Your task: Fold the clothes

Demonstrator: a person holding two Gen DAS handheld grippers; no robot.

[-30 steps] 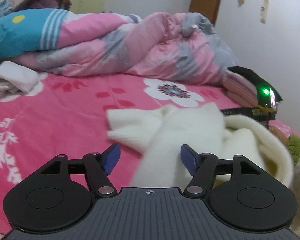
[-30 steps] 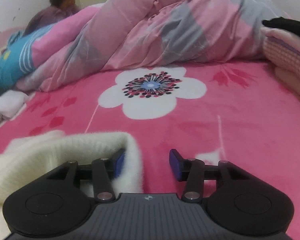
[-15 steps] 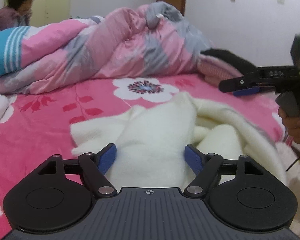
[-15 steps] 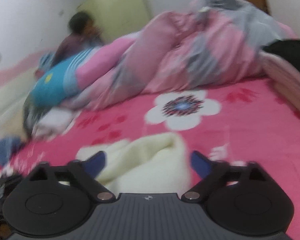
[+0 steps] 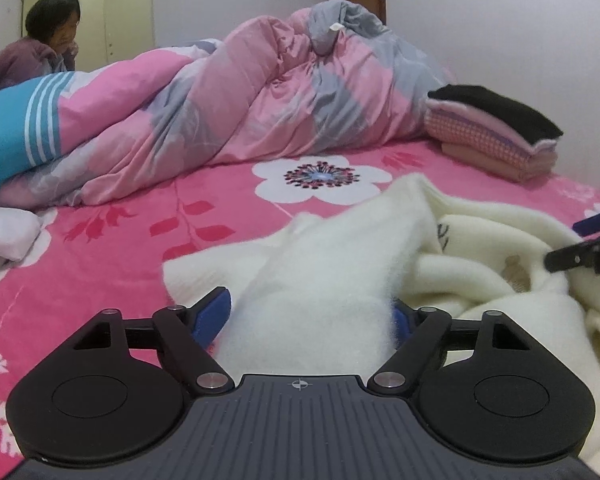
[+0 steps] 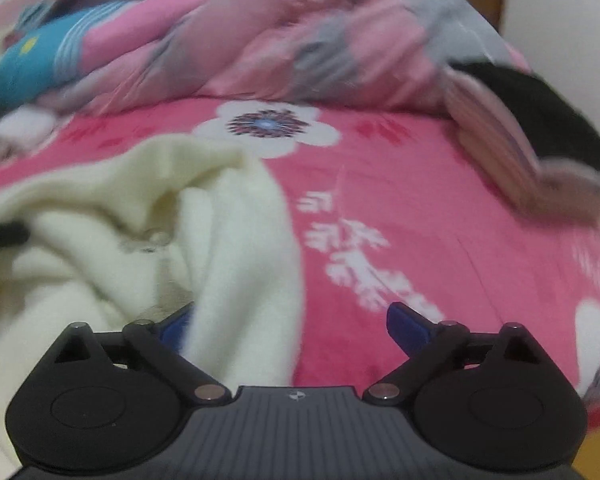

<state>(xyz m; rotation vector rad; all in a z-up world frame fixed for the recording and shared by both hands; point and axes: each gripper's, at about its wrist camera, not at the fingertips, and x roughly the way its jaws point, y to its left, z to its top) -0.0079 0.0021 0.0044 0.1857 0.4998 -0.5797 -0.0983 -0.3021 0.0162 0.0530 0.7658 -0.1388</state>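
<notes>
Left tool (image 5: 310,316) closing around cream sweater (image 5: 324,280), right pad half-buried — right tool (image 6: 290,326) blurred, agape, closing.

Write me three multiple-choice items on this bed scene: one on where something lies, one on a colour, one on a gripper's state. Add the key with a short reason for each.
1. Where does the black garment lie?
A. on top of the folded stack by the wall
B. under the cream sweater
C. on the floor

2. What colour is the bedsheet under the clothes?
A. plain white
B. pink with white flowers
C. green stripes

3. How does the right gripper stand?
A. shut tight on a sock
B. open, with bare sheet between its fingers
C. out of view

Key: 1 A, the black piece caps the folded stack. 2 B, a white flower shows on pink cloth. 3 B, its jaws stand wide apart, having just narrowed slightly after opening, with the cream sweater only along the left finger.
</notes>
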